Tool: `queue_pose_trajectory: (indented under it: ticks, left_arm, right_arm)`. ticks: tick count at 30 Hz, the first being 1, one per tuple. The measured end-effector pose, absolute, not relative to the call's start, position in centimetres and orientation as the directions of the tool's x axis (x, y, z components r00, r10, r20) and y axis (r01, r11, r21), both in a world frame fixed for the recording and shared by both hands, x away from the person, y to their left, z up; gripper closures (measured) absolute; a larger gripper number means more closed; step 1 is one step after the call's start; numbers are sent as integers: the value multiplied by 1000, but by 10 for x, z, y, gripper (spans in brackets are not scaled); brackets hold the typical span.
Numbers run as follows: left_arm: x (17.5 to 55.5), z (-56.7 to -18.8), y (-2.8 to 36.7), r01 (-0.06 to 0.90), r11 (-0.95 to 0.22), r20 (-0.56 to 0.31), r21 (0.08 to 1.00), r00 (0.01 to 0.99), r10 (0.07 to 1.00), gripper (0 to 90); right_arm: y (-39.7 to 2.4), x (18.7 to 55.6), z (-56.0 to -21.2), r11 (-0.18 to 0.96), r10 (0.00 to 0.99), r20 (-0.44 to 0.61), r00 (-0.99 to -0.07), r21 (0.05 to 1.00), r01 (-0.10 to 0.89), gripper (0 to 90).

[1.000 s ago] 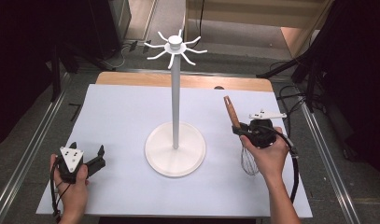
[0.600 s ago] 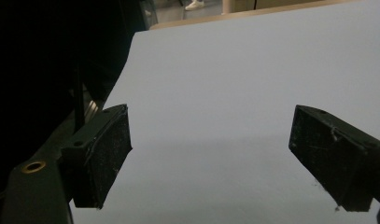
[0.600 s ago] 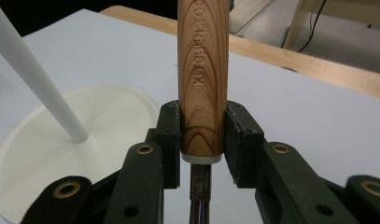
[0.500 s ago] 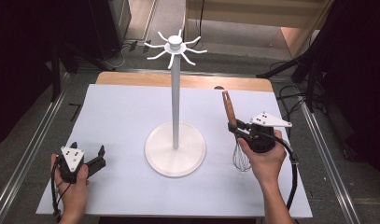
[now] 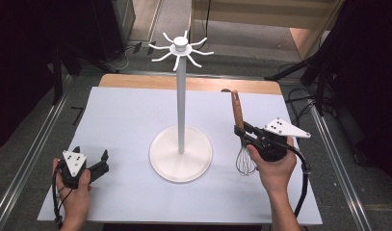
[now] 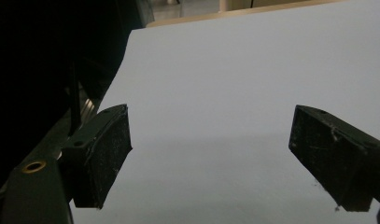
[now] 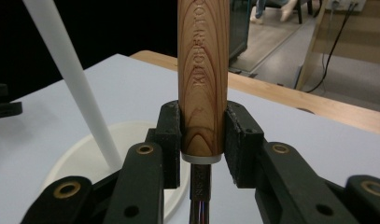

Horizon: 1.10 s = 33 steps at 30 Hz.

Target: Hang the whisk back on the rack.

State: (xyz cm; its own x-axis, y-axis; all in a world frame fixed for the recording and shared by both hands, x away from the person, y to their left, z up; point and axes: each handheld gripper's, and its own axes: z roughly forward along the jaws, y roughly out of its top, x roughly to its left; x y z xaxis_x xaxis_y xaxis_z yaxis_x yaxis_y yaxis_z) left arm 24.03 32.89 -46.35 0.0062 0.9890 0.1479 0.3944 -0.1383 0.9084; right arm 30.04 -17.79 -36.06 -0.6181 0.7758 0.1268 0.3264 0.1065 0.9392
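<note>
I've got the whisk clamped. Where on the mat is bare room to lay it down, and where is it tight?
The mat lies bare between the left gripper and the stand's round base, and along the far edge near the wooden strip. It is tight on the right, where the right gripper holds the whisk close beside the base.

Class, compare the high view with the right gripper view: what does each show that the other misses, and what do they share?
High view alone: the rack's hook crown, the whisk's wire head, and the left claw resting open on the mat. Right gripper view alone: lettering carved into the wooden handle, with the claw pads pressed on both its sides. Shared: the whisk held handle-up in the right claw, the white pole, and the round base.
</note>
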Motion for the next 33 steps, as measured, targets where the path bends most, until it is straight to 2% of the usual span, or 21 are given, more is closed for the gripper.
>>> queue_pose_trajectory:
  ticks: [15, 33]
  left_arm:
    - [241, -463, 329, 405, -141, 148, 903, 14, 989, 134]
    - [241, -463, 329, 402, -142, 148, 905, 16, 989, 134]
  right_arm:
    - [-168, 277, -344, 71, 757, 107, -645, 967, 243, 713]
    - [-163, 269, -328, 32, 724, 100, -682, 983, 179, 712]
